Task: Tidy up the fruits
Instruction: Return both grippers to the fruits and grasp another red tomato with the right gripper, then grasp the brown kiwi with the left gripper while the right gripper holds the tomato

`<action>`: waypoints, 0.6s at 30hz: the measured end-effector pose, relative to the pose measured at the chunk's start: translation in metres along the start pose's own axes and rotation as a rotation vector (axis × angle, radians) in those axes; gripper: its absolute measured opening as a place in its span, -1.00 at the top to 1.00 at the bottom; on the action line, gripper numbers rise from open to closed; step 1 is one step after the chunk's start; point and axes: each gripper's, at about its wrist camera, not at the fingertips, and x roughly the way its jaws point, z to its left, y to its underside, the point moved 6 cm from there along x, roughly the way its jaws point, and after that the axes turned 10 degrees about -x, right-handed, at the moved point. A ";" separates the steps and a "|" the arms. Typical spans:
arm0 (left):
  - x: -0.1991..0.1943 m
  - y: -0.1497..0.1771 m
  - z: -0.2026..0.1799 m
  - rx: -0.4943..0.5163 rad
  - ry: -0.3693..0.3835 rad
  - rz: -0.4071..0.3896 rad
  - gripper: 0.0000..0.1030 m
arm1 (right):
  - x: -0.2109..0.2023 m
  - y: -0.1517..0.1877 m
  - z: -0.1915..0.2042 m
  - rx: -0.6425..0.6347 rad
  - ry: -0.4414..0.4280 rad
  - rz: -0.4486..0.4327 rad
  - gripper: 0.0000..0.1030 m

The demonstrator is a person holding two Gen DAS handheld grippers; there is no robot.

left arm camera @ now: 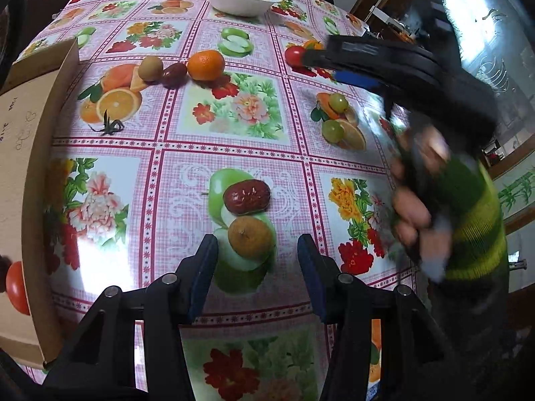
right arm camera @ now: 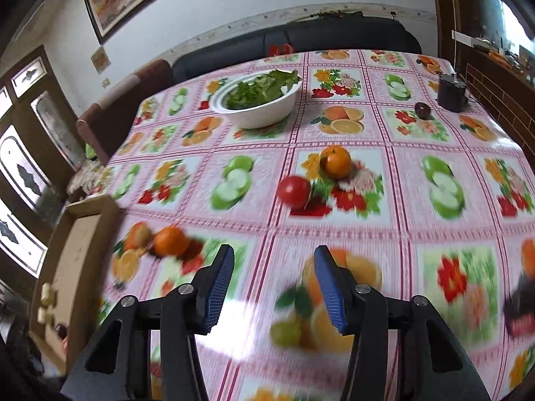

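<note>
My left gripper (left arm camera: 257,245) is open and points down at a dull brownish-orange fruit (left arm camera: 249,237), which lies between its fingertips with a gap on each side. A red date (left arm camera: 246,196) rests just beyond that fruit. Farther off lie a kiwi (left arm camera: 150,68), a dark date (left arm camera: 174,74), an orange (left arm camera: 205,65) and two green grapes (left arm camera: 334,117). My right gripper (right arm camera: 272,262) is open with nothing between its fingers. Ahead of it sit a tomato (right arm camera: 294,191) and an orange (right arm camera: 335,161). The right gripper (left arm camera: 321,67) also shows blurred beside the tomato (left arm camera: 294,55).
A cardboard box (left arm camera: 40,167) stands along the table's left side with a tomato (left arm camera: 16,287) inside. A white bowl of greens (right arm camera: 257,100) sits at the far side. A dark plum (right arm camera: 422,110) and a black object (right arm camera: 451,92) are at the far right. A loose tomato stem (left arm camera: 108,126) lies near the box.
</note>
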 end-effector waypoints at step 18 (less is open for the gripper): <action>0.000 0.000 0.005 0.023 0.009 -0.058 0.54 | 0.040 -0.015 -0.004 -0.015 0.029 0.056 0.35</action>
